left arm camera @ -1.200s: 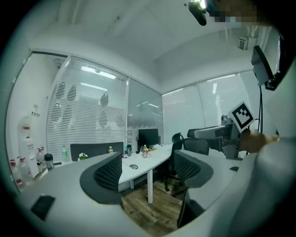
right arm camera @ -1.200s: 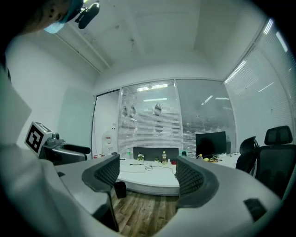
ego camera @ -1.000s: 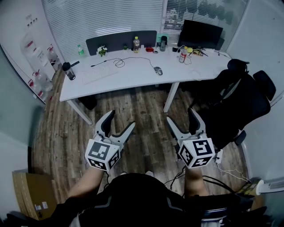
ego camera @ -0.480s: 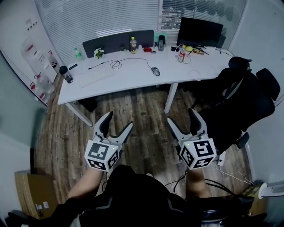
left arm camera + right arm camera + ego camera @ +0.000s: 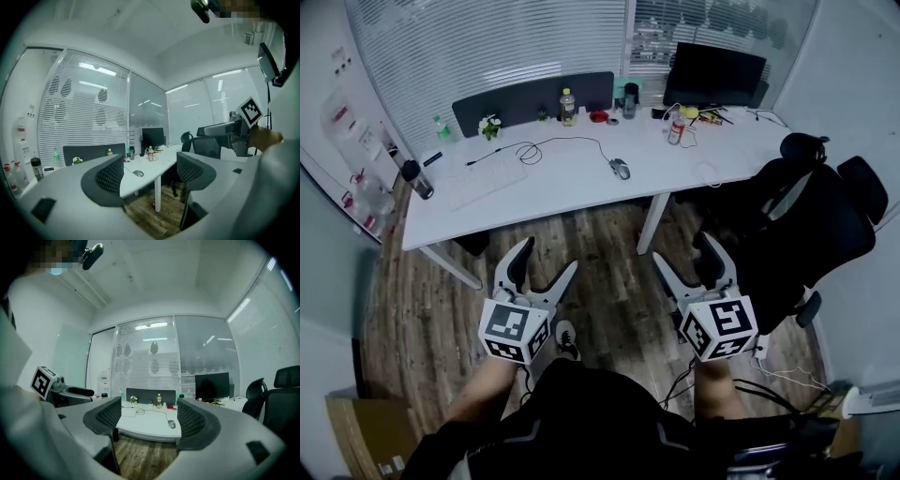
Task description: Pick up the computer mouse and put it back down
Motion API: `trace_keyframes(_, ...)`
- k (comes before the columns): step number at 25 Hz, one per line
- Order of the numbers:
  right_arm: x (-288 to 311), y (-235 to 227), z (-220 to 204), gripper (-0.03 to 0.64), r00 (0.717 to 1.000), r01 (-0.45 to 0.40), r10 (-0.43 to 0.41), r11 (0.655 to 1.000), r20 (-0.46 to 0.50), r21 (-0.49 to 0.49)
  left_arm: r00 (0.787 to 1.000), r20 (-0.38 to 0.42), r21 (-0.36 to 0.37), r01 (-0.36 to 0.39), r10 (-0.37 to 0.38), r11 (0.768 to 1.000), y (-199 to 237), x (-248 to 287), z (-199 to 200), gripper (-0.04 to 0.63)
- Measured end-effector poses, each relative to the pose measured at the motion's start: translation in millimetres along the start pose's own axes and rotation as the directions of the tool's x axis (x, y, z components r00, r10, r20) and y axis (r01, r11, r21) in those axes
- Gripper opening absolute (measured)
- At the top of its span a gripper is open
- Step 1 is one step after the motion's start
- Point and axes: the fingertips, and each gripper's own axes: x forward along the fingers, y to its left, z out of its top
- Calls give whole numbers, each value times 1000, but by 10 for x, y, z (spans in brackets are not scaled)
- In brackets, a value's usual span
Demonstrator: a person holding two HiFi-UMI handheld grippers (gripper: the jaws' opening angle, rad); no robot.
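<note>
A grey wired computer mouse (image 5: pixel 621 169) lies on the white desk (image 5: pixel 562 183), near its middle; it also shows as the mouse (image 5: pixel 138 173) in the left gripper view and the mouse (image 5: pixel 171 424) in the right gripper view. My left gripper (image 5: pixel 546 262) and right gripper (image 5: pixel 683 255) hang open over the wooden floor, well short of the desk, with nothing between their jaws. Seen from each gripper, the left gripper (image 5: pixel 150 176) and right gripper (image 5: pixel 147 420) frame the far desk.
On the desk sit a white keyboard (image 5: pixel 484 184), a dark monitor (image 5: pixel 713 75), several bottles and a small plant (image 5: pixel 490 125). A black office chair (image 5: pixel 806 220) stands at the right. A dark divider panel (image 5: pixel 534 97) backs the desk. A cardboard box is at the lower left.
The view has shifted: the desk and mouse now sit slightly lower and further left in the head view. Both grippers stay open in much the same pose.
</note>
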Motion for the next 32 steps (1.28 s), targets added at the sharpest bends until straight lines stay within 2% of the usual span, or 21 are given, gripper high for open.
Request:
trace_keyframes(4,566,-75,69,365,999,31,-31,999,-16,-17,1000,24,-2,-2,2,1000,567,417,88,351)
trace_keyframes(10,1368,-78,140,367,997,53,-54,998,-61,-28,1000,17,-17,21,-21,1000,1235,947,139,351)
trace_keyframes(18,2153,-85,119,366,992,79,-80,997,-98,-22,999,-12,-34,44,-44,998,1886,1396,18,351)
trace_keyframes(26,2622,-73,88,365,987,103,-105,995,-124,-16,997,-9,-85,72,-73,994,2244,1725,-85,351)
trace_keyframes(32,2942,-145,39,365,984,90,-91,996,-150,-14,996,-31,-119,81,-85,990,2336,1966,-197,351)
